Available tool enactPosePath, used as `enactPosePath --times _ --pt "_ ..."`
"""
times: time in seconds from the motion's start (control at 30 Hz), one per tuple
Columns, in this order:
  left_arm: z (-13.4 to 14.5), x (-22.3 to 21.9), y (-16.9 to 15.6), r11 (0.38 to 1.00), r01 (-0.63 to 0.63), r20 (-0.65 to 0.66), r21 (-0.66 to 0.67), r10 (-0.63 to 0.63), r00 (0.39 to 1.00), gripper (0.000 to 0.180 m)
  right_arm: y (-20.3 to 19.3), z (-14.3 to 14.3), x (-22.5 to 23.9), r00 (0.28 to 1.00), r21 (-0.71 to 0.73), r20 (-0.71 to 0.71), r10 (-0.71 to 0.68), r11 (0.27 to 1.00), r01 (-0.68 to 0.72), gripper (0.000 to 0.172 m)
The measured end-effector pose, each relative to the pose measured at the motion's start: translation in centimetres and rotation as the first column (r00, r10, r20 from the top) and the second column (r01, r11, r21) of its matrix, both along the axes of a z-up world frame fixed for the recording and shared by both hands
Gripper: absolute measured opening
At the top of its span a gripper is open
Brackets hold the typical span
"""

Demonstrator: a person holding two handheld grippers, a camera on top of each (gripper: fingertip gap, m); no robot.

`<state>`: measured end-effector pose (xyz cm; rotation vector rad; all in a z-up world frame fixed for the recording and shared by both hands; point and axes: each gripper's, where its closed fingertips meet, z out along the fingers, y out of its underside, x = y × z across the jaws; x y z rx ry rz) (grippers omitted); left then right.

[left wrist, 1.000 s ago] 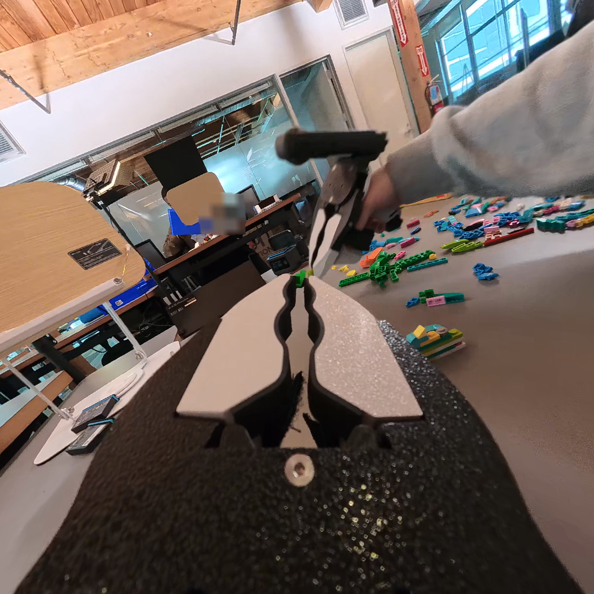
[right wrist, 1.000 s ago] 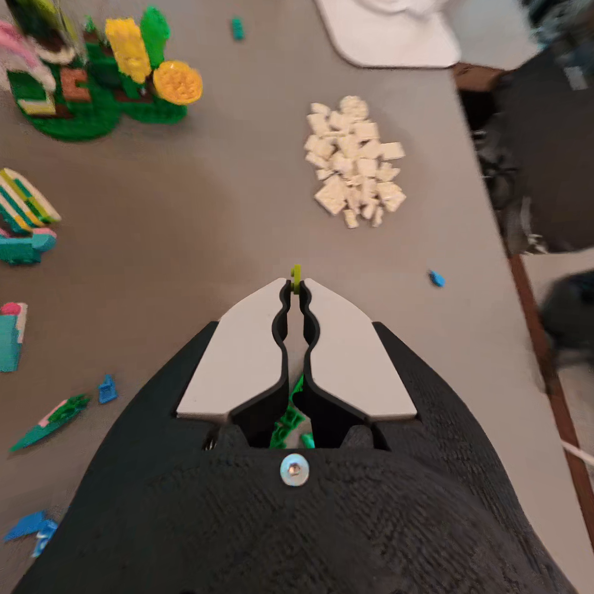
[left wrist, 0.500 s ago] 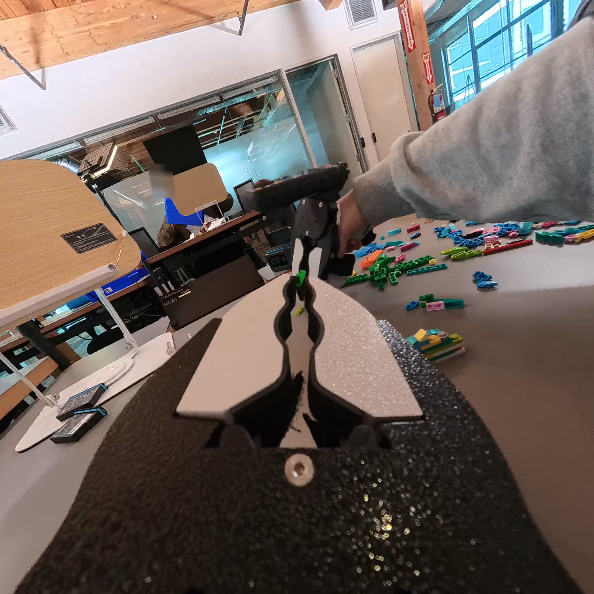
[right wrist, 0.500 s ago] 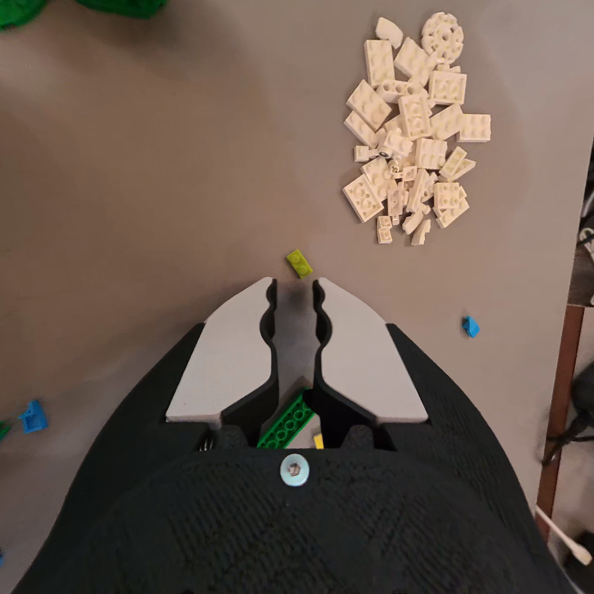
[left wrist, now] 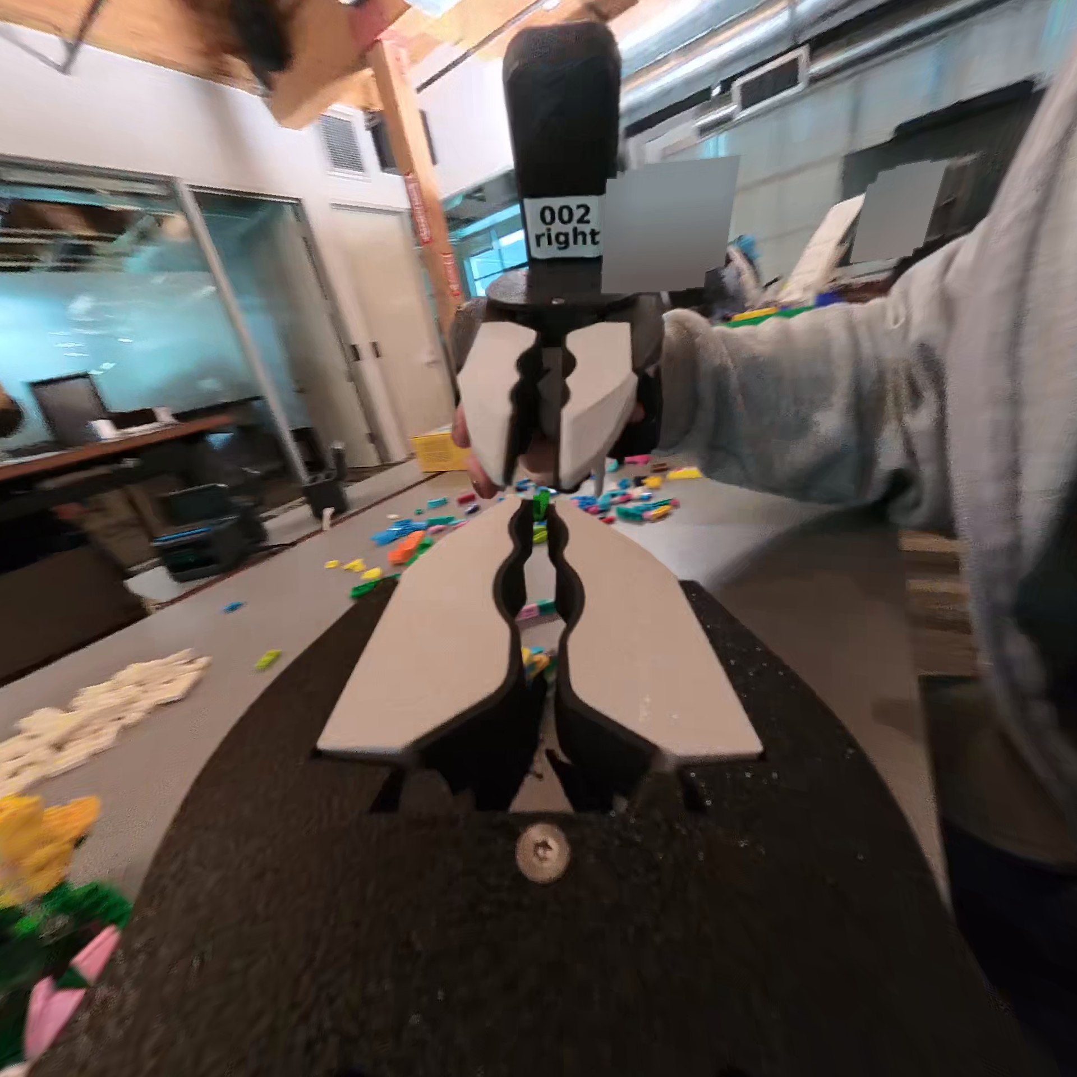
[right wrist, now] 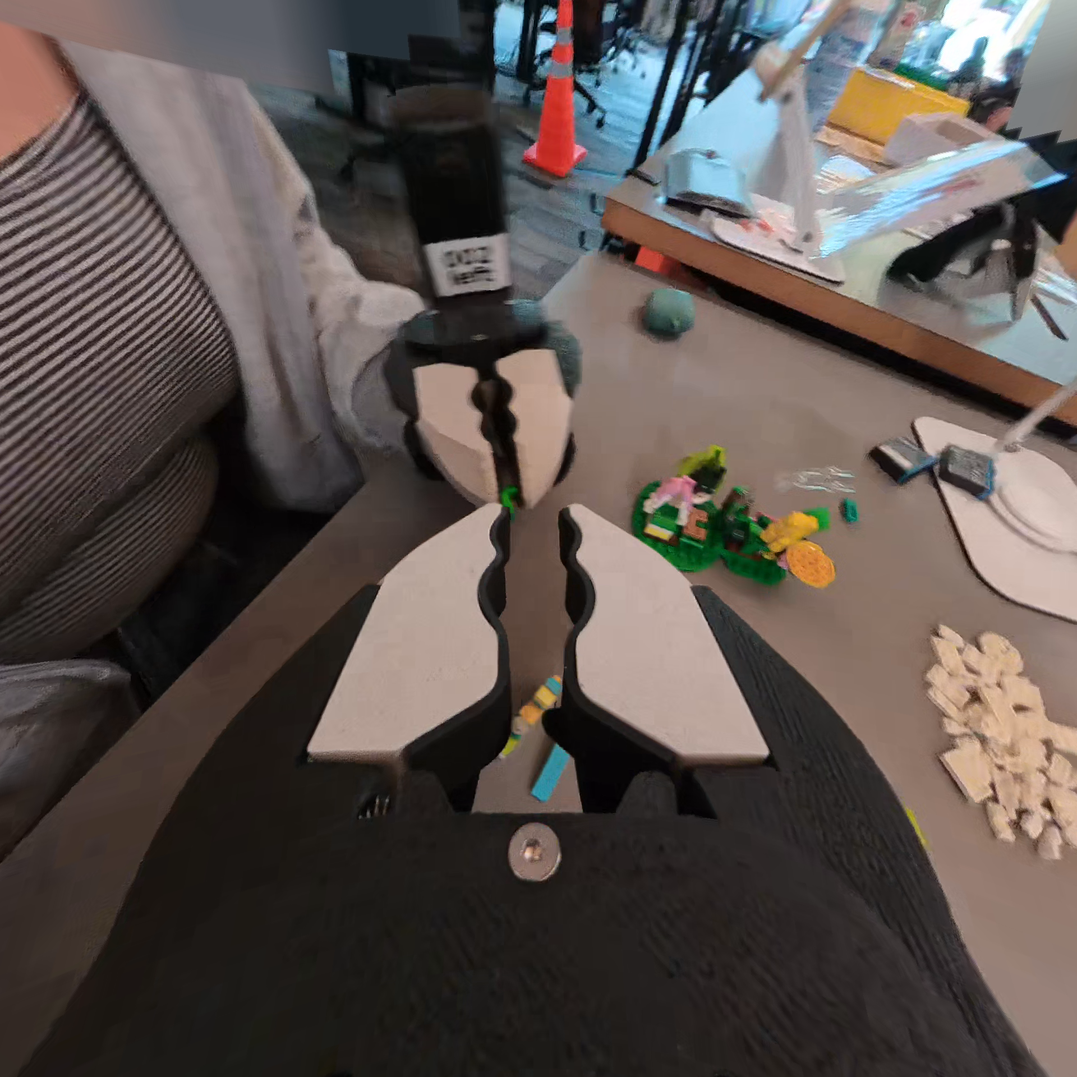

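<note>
Left tool (left wrist: 539, 507): a small green piece (left wrist: 541, 504) is clamped at the fingertips, held above the tabletop (left wrist: 233, 583).
Right tool (right wrist: 533, 513): fingers are parted, nothing gripped.
Relation: the tools are faced tip to tip; the green piece (right wrist: 508, 498) is seen just beside the right tool's left fingertip (right wrist: 489, 516).
</note>
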<state>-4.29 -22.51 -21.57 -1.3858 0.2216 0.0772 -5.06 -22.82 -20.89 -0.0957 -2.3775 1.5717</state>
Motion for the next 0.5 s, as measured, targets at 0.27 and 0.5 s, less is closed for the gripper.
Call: enactPosePath --times 0.27,0.5 --pt "0.1 0.9 -0.2 0.996 0.087 0.044 0.004 -0.087 0.995 0.004 -0.8 -0.9 1.4 1.0 0.04 0.01 0.024 0.999 -0.024 0.005" --pt "0.3 0.0 0.0 1.0 -0.003 0.034 0.03 0.002 0.999 0.005 -0.6 -1.0 0.7 1.0 0.049 -0.003 0.011 0.999 -0.011 0.001"
